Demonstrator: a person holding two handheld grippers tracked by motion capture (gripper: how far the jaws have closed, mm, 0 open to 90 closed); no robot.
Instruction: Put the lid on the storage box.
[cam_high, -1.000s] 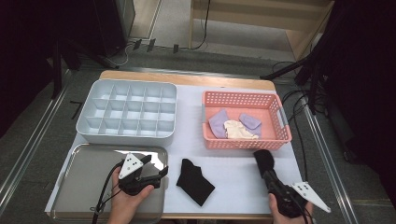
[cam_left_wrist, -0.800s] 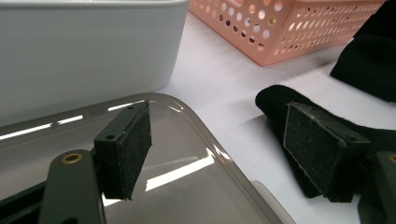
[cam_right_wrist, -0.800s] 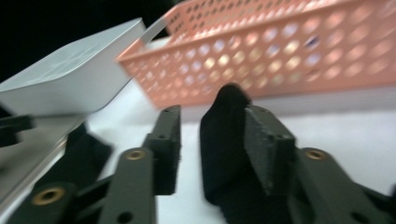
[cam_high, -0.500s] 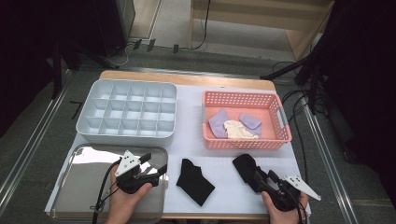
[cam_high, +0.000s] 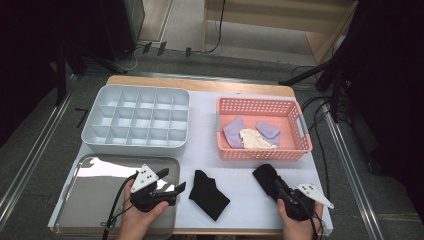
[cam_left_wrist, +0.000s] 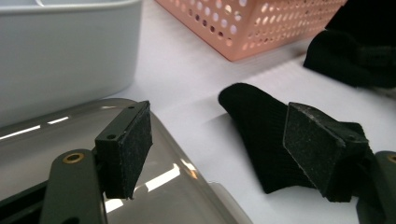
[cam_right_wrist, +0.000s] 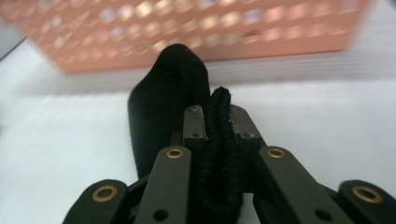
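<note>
A black sock (cam_high: 209, 194) lies flat on the white table mat near the front edge, also seen in the left gripper view (cam_left_wrist: 261, 130). My left gripper (cam_high: 174, 180) hovers over the right rim of the steel tray (cam_high: 90, 195), pointing at that sock, its jaws open with nothing between the pads (cam_left_wrist: 219, 149). My right gripper (cam_high: 280, 190) is at the front right, shut on a second black sock (cam_high: 266, 176) that sticks out toward the pink basket. Its jaws have just been closing on this bunched sock (cam_right_wrist: 163, 107), pinched at the tips (cam_right_wrist: 217, 121).
The pink basket (cam_high: 300, 150) at the back right holds two lilac socks and a cream one (cam_high: 255, 139). A grey compartment tray (cam_high: 135, 142) stands at the back left. Cables run over the floor to the right of the table.
My right gripper has swung its black sock from pointing straight ahead to pointing up-left toward the table's middle. The left gripper has hardly shifted.
</note>
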